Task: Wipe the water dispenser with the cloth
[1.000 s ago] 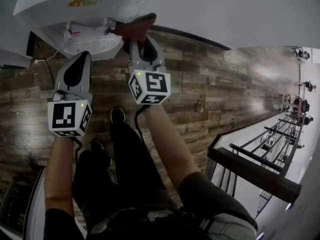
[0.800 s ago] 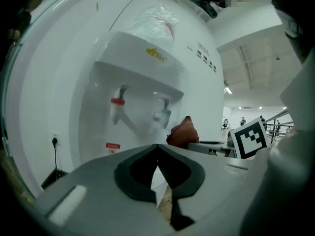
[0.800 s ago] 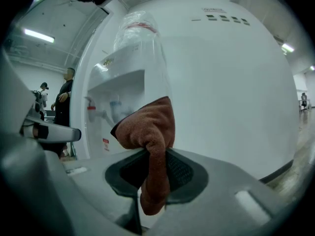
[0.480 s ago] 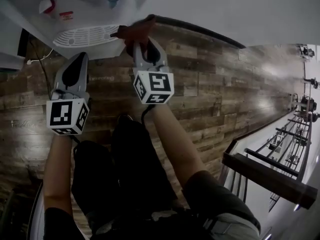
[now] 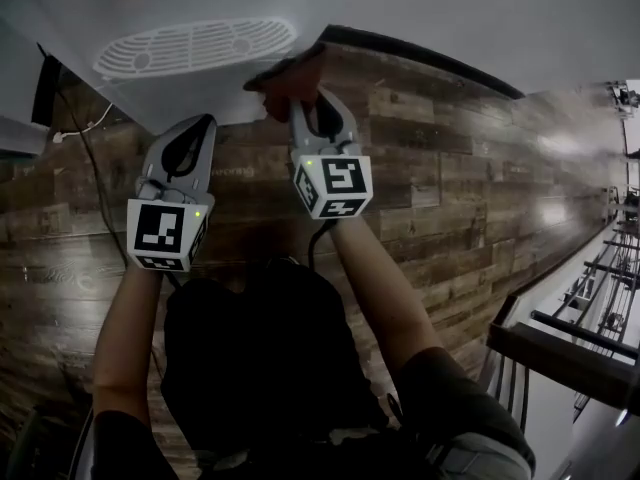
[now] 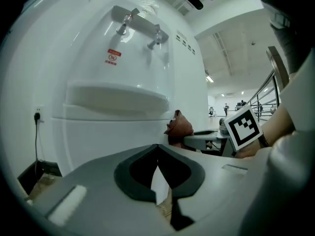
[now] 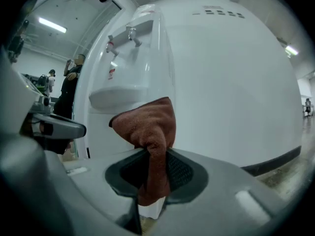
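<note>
The white water dispenser (image 5: 70,38) fills the top left of the head view, its oval drip grille (image 5: 195,46) facing me. A reddish-brown cloth (image 5: 288,73) is bunched against the dispenser's right front corner, and my right gripper (image 5: 305,96) is shut on it. In the right gripper view the cloth (image 7: 147,124) rises out of the right gripper (image 7: 152,154), just before the white side panel (image 7: 221,82). My left gripper (image 5: 200,120) hangs beside it, below the drip tray. The left gripper (image 6: 157,149) is shut and holds nothing, pointing at the lower front (image 6: 98,132). The cloth (image 6: 179,127) shows to its right.
Dark wood-look floor (image 5: 430,168) spreads below. A cable (image 5: 70,123) and a wall socket (image 6: 37,116) sit left of the dispenser. A black skirting strip (image 5: 420,58) runs along the wall. Railings (image 5: 590,298) stand at the far right. The person's dark trousers (image 5: 260,368) fill the bottom.
The view has sunk down the dispenser: the taps left the top edge and the grille looms larger. Both grippers shifted slightly right and down, the cloth still at the dispenser's corner.
</note>
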Demonstrator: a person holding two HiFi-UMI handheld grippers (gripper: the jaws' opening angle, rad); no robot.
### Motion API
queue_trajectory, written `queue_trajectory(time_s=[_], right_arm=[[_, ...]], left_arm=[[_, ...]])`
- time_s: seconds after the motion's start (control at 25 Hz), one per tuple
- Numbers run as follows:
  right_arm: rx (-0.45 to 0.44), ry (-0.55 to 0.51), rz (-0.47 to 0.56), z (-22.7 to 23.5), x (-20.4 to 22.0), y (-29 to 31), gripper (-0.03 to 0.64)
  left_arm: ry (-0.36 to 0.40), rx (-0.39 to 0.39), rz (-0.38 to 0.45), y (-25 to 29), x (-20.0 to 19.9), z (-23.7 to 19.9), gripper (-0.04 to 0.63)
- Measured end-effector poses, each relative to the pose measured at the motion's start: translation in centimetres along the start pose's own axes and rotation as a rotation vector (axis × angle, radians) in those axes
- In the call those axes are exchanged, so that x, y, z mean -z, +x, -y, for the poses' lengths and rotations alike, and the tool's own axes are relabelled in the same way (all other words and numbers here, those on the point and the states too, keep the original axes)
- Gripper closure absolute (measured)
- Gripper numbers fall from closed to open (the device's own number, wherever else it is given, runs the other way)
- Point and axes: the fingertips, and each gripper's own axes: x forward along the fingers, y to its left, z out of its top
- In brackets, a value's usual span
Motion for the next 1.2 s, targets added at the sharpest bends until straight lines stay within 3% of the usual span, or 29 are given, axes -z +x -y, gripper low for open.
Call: queue_trajectory(time_s=[0.2, 0.48, 0.72, 0.84, 0.92, 1.0, 1.2], right_arm=[[-0.008, -0.014, -0.047, 0.1, 5.7, 1.2, 0.545], [-0.016, 0.059, -0.184, -0.4, 14.0, 2.7, 0.545], [-0.097, 0.076, -0.380, -1.7, 21.3, 3.5, 0.545], [-0.129, 0.091, -0.445, -2.2, 23.2, 2.8, 0.545], [-0.127, 0.071, -0.405, -2.2, 21.7, 1.9, 0.545], [-0.128, 0.048, -0.297, -2.3, 17.7, 0.5, 0.545], [-0.234, -0.055, 0.080, -5.1, 2.0, -3.6, 0.545]], left_arm=[[-0.024, -0.008, 0.013, 1.4, 3.2, -1.7, 0.577], [0.055, 0.005, -0.040, 1.6, 8.8, -2.2, 0.577], [-0.112, 0.028, -0.112, 1.2, 14.2, -2.2, 0.577], [-0.151, -0.007, -0.144, 0.7, 16.2, -2.9, 0.577], [-0.149, -0.040, -0.131, 0.4, 16.1, -3.6, 0.577], [-0.145, -0.070, -0.085, -0.3, 14.2, -4.6, 0.577], [-0.249, -0.101, 0.117, -2.7, 4.9, -6.4, 0.576]])
